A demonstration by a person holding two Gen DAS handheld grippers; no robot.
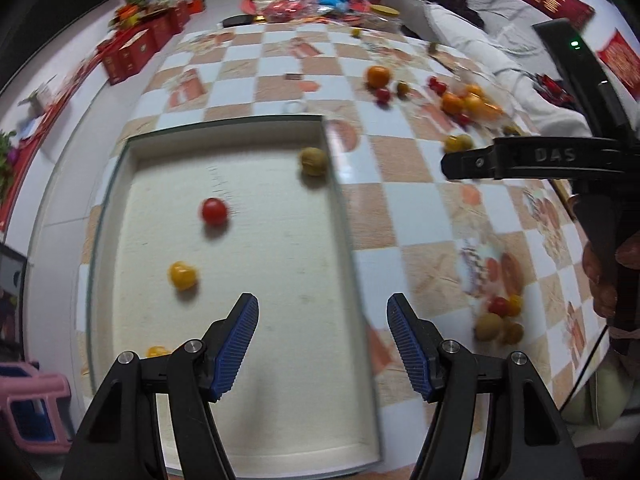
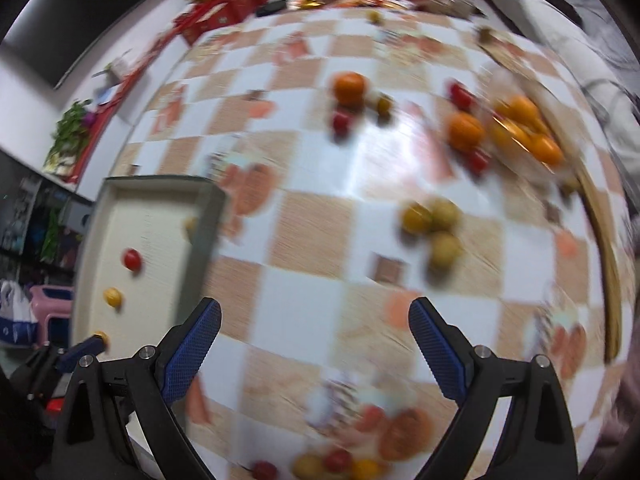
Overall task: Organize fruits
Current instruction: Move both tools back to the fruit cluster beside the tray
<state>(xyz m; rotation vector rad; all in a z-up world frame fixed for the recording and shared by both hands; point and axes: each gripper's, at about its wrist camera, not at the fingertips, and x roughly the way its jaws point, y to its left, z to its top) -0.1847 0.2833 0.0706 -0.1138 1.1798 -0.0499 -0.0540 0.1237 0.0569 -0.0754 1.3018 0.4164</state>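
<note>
Roughly, by view:

Left wrist view
- Landmark: tray (image 1: 120, 208), a shallow cream box on the checked table (image 1: 400, 208).
- Tray contents: red tomato (image 1: 215, 211) near the middle; yellow tomato (image 1: 183, 275) nearer the camera; brown-green fruit (image 1: 314, 161) in the far right corner; another yellow fruit (image 1: 157, 351) at the near left edge, half hidden.
- Left gripper (image 1: 322, 344): over the tray's near end, jaws about half apart, nothing between them.
- Right gripper (image 1: 520, 160): seen side-on right of the tray, above the table; its hold cannot be judged from here.
- Loose fruit: a mixed cluster (image 1: 464, 102) far right of the tray, a small group (image 1: 500, 318) near right.

Right wrist view
- Right gripper (image 2: 315, 346): wide apart, empty, over bare table right of the tray (image 2: 96, 216).
- Loose fruit: orange (image 2: 349, 87) beyond the tray; three yellow-green fruits (image 2: 434, 226) to its right; oranges in a clear container (image 2: 524, 128) farther right, blurred.

Progress
- Done: four fruits in the tray.
- Left: most fruit is still scattered, so the job looks early.
</note>
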